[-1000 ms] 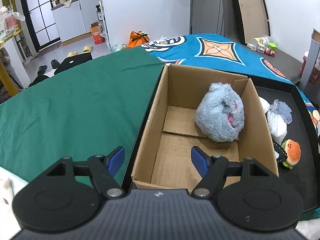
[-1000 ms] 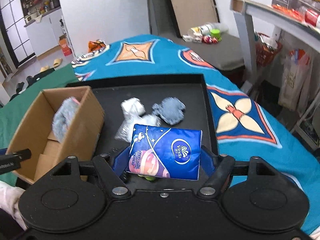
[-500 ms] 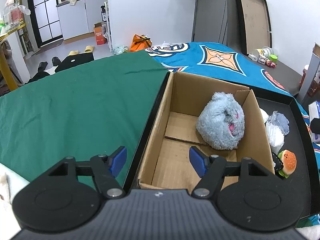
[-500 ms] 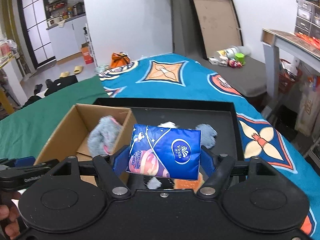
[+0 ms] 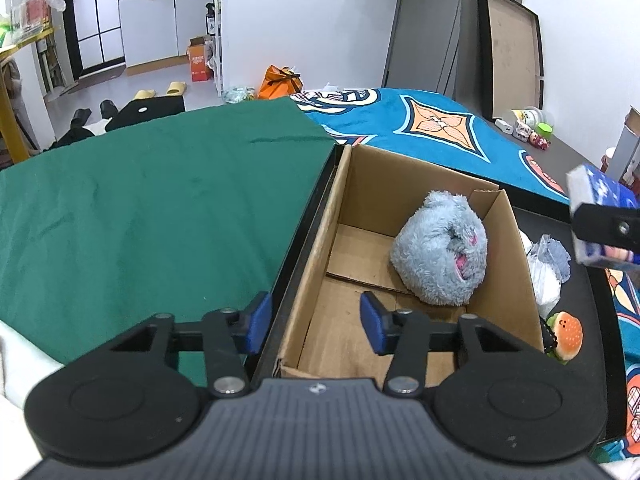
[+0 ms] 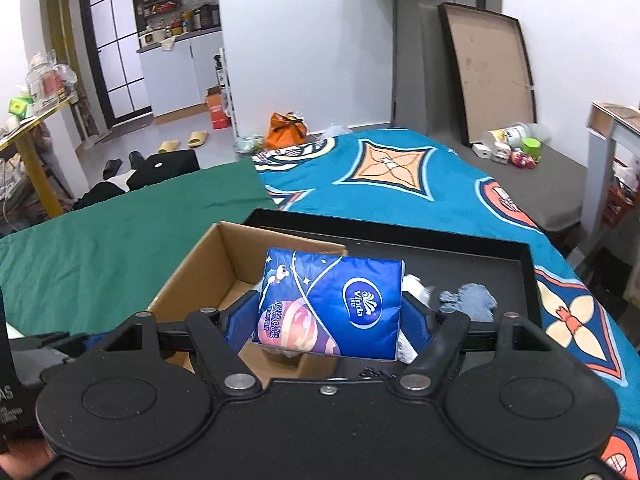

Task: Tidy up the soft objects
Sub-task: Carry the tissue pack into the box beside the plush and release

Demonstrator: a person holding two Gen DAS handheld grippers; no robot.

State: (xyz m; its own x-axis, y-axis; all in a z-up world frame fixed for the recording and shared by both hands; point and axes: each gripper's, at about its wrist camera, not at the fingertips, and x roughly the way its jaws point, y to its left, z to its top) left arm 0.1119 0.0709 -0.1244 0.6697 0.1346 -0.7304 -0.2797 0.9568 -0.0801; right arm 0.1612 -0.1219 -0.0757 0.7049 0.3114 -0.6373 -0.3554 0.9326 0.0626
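My right gripper (image 6: 330, 320) is shut on a blue tissue pack (image 6: 332, 304) and holds it above the right wall of the open cardboard box (image 6: 192, 272). The pack also shows at the right edge of the left wrist view (image 5: 600, 216). In that view the box (image 5: 320, 264) holds a grey plush toy (image 5: 436, 256). My left gripper (image 5: 312, 320) is open and empty, its fingers astride the box's near left wall. A burger plush (image 5: 566, 334), a white bag (image 5: 544, 276) and a grey cloth (image 6: 472, 300) lie on the black tray (image 6: 472, 244).
The tray and box sit on a bed with a green cloth (image 5: 140, 208) to the left and a blue patterned cover (image 6: 400, 176) behind. A grey bench (image 6: 540, 168) with small items stands at the right.
My right gripper has risen and moved left with the tissue pack, from over the tray to over the box's right wall. The left gripper has drawn back a little.
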